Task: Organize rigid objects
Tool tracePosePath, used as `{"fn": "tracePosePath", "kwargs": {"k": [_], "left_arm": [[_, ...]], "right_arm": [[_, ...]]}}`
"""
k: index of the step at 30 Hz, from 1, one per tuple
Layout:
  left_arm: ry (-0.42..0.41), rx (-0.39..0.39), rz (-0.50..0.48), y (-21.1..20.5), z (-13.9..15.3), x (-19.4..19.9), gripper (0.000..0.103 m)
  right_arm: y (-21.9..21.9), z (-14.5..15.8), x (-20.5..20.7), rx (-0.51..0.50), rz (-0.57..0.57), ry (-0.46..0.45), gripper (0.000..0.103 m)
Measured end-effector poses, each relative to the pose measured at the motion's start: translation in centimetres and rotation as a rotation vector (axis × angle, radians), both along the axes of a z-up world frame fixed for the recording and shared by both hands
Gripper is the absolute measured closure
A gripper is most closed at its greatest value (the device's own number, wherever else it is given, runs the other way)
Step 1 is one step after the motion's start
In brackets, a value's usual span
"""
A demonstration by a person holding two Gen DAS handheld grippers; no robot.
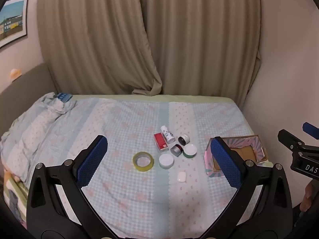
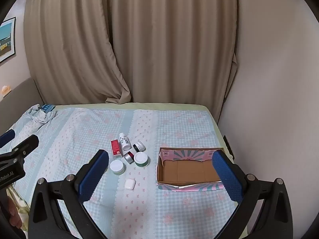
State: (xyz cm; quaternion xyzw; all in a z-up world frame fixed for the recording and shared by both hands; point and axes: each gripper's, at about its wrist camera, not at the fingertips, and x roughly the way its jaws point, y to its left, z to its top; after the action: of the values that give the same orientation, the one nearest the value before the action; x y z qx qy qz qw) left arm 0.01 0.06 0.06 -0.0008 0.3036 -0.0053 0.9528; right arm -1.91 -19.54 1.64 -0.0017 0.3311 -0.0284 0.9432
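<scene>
- Beyond both pairs of fingers, the bed (image 1: 127, 119) carries everything.
- By the right gripper (image 2: 161, 177), fingers spread wide and empty, its right finger overlaps the empty cardboard box (image 2: 187, 171).
- Ahead between the left gripper (image 1: 159, 161) fingers, equally wide and empty: tape roll (image 1: 143, 161), jars (image 1: 166, 161), red carton (image 1: 160, 141), white bottle (image 1: 167, 133), earbud case (image 1: 181, 176).
- Judged: nothing is sorted yet; next, reach for one item and close on it.
</scene>
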Motion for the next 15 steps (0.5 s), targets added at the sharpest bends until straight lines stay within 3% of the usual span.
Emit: {"fn": "tracePosePath", "kwargs": {"k": [15], "left_arm": [[-0.013, -0.015, -0.020, 0.1, 0.2, -0.2, 0.001]], "right_arm": [[-0.2, 0.7, 0.6, 0.010, -0.026, 0.004, 0.000]]}}
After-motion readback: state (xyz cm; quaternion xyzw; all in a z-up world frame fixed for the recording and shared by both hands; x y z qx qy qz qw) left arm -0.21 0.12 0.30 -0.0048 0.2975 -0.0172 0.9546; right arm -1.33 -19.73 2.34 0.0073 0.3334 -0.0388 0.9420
